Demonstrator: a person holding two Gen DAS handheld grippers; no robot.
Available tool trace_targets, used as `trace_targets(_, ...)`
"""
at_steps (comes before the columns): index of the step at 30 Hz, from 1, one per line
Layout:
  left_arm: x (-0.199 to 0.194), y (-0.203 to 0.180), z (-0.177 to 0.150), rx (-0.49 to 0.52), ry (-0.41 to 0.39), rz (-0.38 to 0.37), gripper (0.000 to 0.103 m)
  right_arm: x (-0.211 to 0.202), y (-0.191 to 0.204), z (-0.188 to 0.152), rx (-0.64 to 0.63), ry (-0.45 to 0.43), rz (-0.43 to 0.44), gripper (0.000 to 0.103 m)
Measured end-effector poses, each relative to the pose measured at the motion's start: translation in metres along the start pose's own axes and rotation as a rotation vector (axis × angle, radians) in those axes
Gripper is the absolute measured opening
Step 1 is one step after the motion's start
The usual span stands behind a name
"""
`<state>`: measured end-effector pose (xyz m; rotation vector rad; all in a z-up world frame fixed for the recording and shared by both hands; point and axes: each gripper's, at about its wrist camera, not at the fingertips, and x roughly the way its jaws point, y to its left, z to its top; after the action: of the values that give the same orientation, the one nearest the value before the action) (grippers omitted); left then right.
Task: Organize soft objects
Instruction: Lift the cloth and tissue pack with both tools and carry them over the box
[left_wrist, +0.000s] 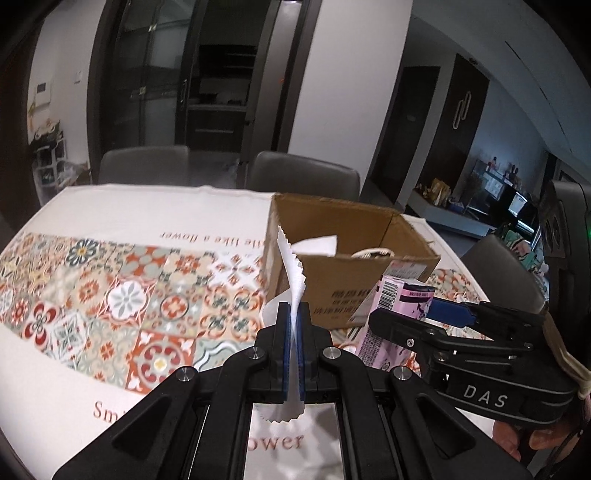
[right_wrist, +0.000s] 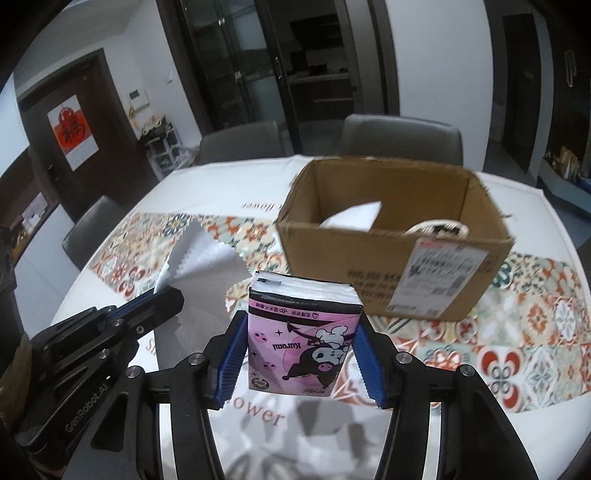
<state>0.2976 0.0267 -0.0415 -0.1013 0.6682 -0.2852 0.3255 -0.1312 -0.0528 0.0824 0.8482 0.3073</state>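
My left gripper (left_wrist: 294, 314) is shut on a white cloth with zigzag edges (left_wrist: 291, 266), which stands up between its blue pads and hangs out below them. The same cloth (right_wrist: 199, 258) and left gripper (right_wrist: 162, 295) show at the left of the right wrist view. My right gripper (right_wrist: 299, 332) is shut on a pink tissue pack with a cartoon print (right_wrist: 303, 339), held upright above the table; the pack (left_wrist: 391, 314) also shows in the left wrist view. An open cardboard box (right_wrist: 391, 266) stands just beyond, holding white cloth (right_wrist: 354, 218) and a rope-handled item (right_wrist: 439, 227).
The table wears a white cloth with a patterned tile band (left_wrist: 110, 295). Grey chairs (right_wrist: 402, 136) stand along the far edge and another chair (right_wrist: 92, 229) at the left. The box (left_wrist: 354, 258) carries a shipping label (right_wrist: 439, 273) on its near face.
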Motion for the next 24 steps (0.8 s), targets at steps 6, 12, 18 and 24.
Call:
trace_targets(6, 0.001, -0.018, 0.018, 0.03, -0.039, -0.018, 0.005, -0.016, -0.016, 0.011, 0.015, -0.051, -0.021, 0.056)
trace_targets(12, 0.002, -0.033, 0.036, 0.052, -0.068, -0.037, 0.005, -0.029, -0.03, 0.024, 0.028, -0.095, -0.034, 0.056)
trace_targets(18, 0.005, -0.042, 0.05, 0.066, -0.092, -0.051, 0.005, -0.039, -0.037, 0.033, 0.031, -0.134, -0.041, 0.056)
trace_targets(24, 0.008, -0.047, 0.065, 0.075, -0.121, -0.056, 0.005, -0.045, -0.042, 0.046, 0.025, -0.176, -0.048, 0.056)
